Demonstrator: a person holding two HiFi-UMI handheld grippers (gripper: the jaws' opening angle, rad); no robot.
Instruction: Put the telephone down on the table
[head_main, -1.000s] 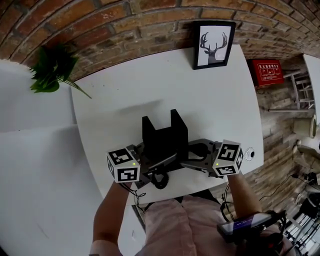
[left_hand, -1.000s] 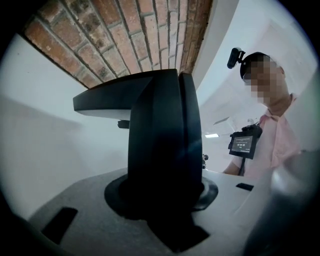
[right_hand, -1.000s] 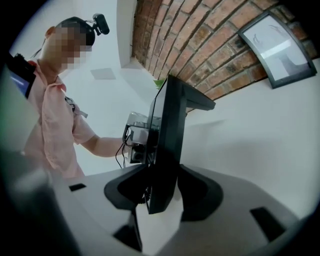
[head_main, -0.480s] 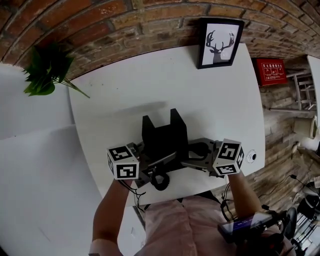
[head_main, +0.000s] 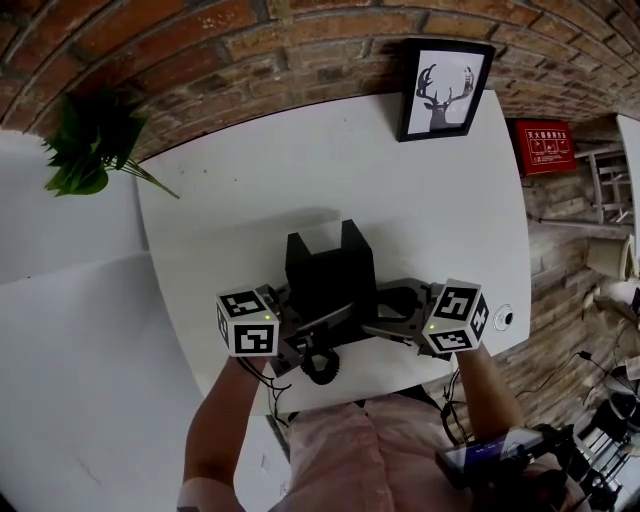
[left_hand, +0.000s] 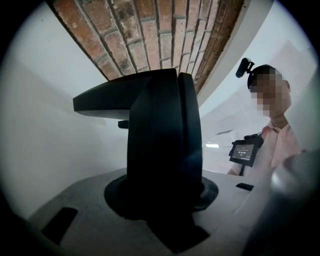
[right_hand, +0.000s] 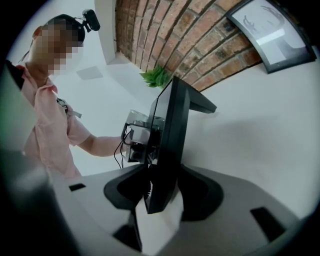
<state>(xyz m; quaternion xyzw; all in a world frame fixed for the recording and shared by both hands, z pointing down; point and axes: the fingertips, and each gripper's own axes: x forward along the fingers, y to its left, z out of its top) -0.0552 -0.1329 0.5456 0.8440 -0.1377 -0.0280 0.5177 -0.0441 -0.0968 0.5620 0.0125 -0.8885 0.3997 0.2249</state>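
The telephone (head_main: 325, 272), at the near middle of the table (head_main: 240, 190), is clamped on its left by the left gripper (head_main: 303, 335) and on its right by the right gripper (head_main: 385, 318), presumably for a level set-down.

Head view looks down; gripper views face the telephone (head_main: 328, 272) closely, oppositely.

Soft, even light; the white table (head_main: 430, 220) glares mildly, with a faint shadow at eleven o'clock of the telephone (head_main: 330, 275) — near-black, detail lost. Gripper views bulge, vignetted — foreground blurred.
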